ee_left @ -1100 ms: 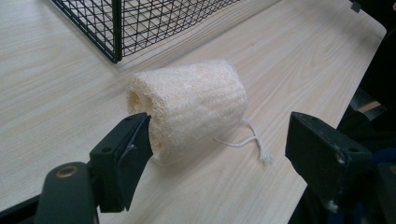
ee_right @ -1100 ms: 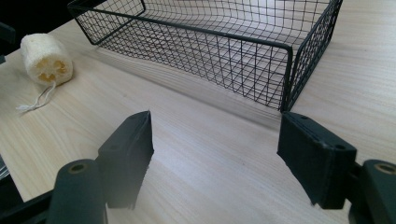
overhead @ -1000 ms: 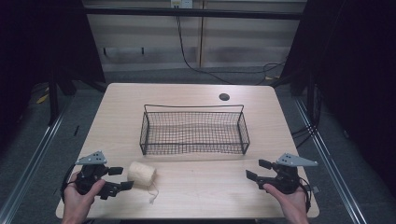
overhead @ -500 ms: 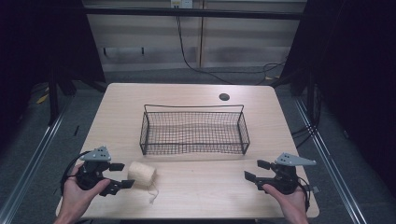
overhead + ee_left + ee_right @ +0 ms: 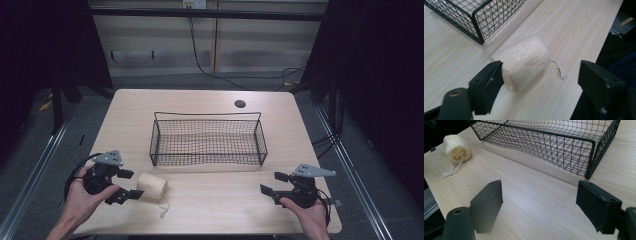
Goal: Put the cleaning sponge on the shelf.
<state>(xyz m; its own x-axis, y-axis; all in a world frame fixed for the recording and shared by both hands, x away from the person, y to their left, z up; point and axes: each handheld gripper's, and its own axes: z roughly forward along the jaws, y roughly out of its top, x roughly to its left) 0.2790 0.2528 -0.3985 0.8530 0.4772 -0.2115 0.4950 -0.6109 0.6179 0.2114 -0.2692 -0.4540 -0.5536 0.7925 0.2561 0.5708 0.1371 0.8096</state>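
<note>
A pale loofah cylinder (image 5: 152,186) with a short white string lies on the wooden table (image 5: 210,210), in front of the basket's left corner. My left gripper (image 5: 128,185) is open right beside it, jaws pointing at its left end. In the left gripper view the loofah (image 5: 524,61) rests against the left jaw, with a wide gap to the right jaw. My right gripper (image 5: 270,183) is open near the front right of the table, holding nothing. From the right gripper view the loofah (image 5: 456,148) lies far off at the upper left.
A black wire basket (image 5: 208,138) stands at the table's middle, seen close as the basket (image 5: 554,142) in the right gripper view. A round cable hole (image 5: 240,104) sits at the back right. The table's front edge is close behind both hands.
My left gripper has shifted a little right and closer to the loofah. The right gripper has barely moved. The loofah lies where it was.
</note>
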